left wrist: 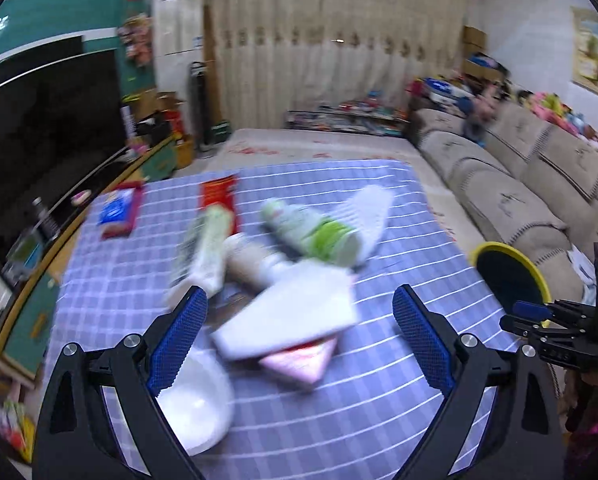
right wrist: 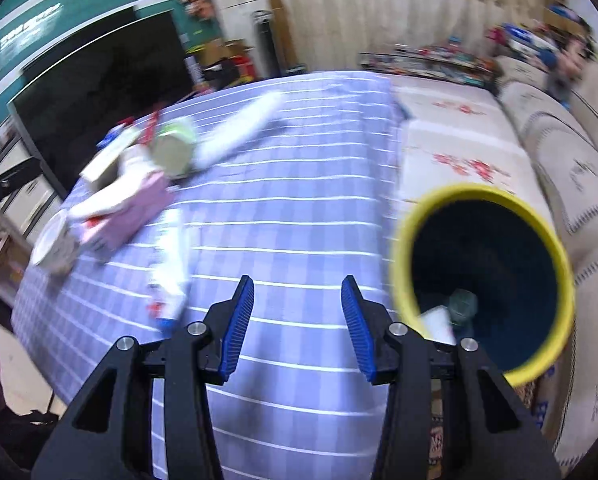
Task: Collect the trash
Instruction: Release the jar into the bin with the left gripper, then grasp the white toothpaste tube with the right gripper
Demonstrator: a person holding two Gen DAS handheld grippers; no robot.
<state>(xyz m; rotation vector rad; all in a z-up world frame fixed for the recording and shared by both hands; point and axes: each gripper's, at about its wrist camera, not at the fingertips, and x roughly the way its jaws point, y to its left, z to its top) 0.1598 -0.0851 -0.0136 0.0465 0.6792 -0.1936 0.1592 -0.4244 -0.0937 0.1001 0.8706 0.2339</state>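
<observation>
Trash lies in a pile on the blue checked tablecloth: a white folded packet over a pink carton, a green-and-white can, a paper cup, a white bowl, a white-green tube. My left gripper is open, its jaws either side of the white packet. My right gripper is open and empty over bare cloth, beside the yellow-rimmed bin with trash inside. A white wrapper lies left of it.
A red packet and a red-blue packet lie at the table's far side, plus a white insole-like piece. A beige sofa runs on the right, a TV on the left. The bin also shows in the left wrist view.
</observation>
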